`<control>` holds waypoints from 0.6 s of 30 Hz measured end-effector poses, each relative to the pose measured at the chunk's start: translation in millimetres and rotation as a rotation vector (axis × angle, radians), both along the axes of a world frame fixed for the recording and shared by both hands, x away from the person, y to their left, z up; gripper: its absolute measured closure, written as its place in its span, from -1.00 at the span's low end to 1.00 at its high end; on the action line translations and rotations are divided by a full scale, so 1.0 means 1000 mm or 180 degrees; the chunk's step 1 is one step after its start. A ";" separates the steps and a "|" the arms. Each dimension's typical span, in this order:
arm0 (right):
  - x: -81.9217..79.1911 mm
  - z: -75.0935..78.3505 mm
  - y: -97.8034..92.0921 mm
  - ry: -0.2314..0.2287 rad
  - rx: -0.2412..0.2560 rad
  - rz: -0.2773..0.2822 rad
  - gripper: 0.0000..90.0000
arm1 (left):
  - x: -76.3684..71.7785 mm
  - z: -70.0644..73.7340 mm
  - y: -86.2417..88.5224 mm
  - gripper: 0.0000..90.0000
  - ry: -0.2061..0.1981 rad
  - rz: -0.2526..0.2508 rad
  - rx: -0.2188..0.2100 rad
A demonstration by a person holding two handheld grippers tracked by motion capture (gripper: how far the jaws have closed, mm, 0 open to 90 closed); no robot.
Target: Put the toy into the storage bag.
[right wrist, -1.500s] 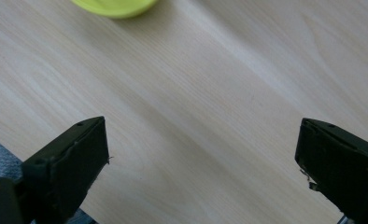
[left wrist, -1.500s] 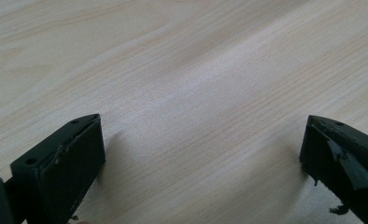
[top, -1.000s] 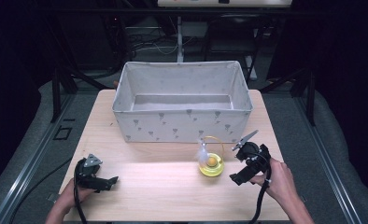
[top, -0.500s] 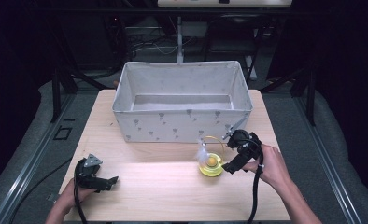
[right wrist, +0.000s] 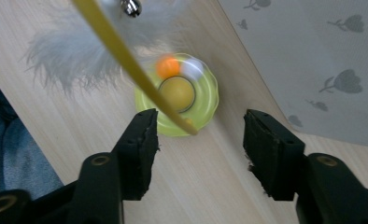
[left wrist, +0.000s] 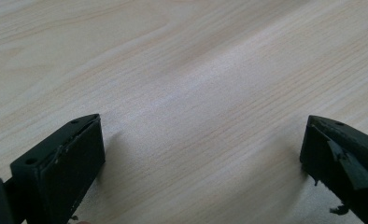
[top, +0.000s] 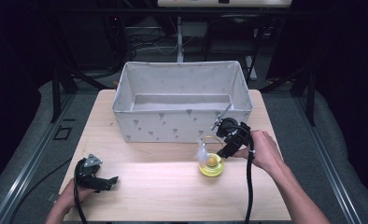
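While the right gripper (top: pixel 225 148) hangs over the yellow toy (top: pixel 211 164), its fingers (right wrist: pixel 140 140) stand released, with nothing between them. Seen in the right gripper view, the toy (right wrist: pixel 184 95) lies just ahead of the fingertips: a round yellow-green dish with an orange ball on its ring, a thin yellow wand crossing in front of the left finger, and a white feather (right wrist: pixel 63 58) beyond it. Grey fabric bin (top: pixel 182 105), printed with small flowers, stands just beyond and to the side of the fingers, near the toy.

Left gripper (top: pixel 108 181) rests low on the worktop (top: pixel 145 196), well apart from the toy; its fingers (left wrist: pixel 63 168) are spread wide over bare wood.

Surface: pale wood, fine straight grain, soft glare band across the middle. Room: dark, black metal framing, cables behind the bin, grey floor at both sides.
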State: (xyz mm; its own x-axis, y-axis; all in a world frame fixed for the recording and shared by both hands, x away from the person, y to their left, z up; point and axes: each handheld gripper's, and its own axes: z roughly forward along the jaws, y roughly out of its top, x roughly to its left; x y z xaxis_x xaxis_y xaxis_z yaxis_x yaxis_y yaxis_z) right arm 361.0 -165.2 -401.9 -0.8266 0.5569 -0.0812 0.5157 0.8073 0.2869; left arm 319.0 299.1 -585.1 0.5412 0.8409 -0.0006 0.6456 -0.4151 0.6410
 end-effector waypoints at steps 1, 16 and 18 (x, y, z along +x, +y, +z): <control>0.000 0.000 0.000 0.0000 0.0000 0.0000 0.07 | 0.000 0.000 0.000 -1.00 0.0000 0.0000 0.0000; 0.007 0.006 0.013 0.0061 -0.0277 0.0263 0.92 | 0.000 0.000 -0.001 -1.00 -0.0010 0.0021 -0.0013; 0.006 0.006 0.013 0.0066 -0.0252 0.0261 0.95 | -0.001 0.000 -0.001 -1.00 0.0003 0.0027 -0.0007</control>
State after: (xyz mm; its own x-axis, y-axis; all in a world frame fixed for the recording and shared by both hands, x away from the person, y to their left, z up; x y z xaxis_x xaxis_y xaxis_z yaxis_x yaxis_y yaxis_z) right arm 367.5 -151.8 -395.9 -0.8711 0.4797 -0.1048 0.4520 0.8668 0.2105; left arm 317.9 298.3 -585.1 0.5342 0.8454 -0.0030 0.6496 -0.4082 0.6415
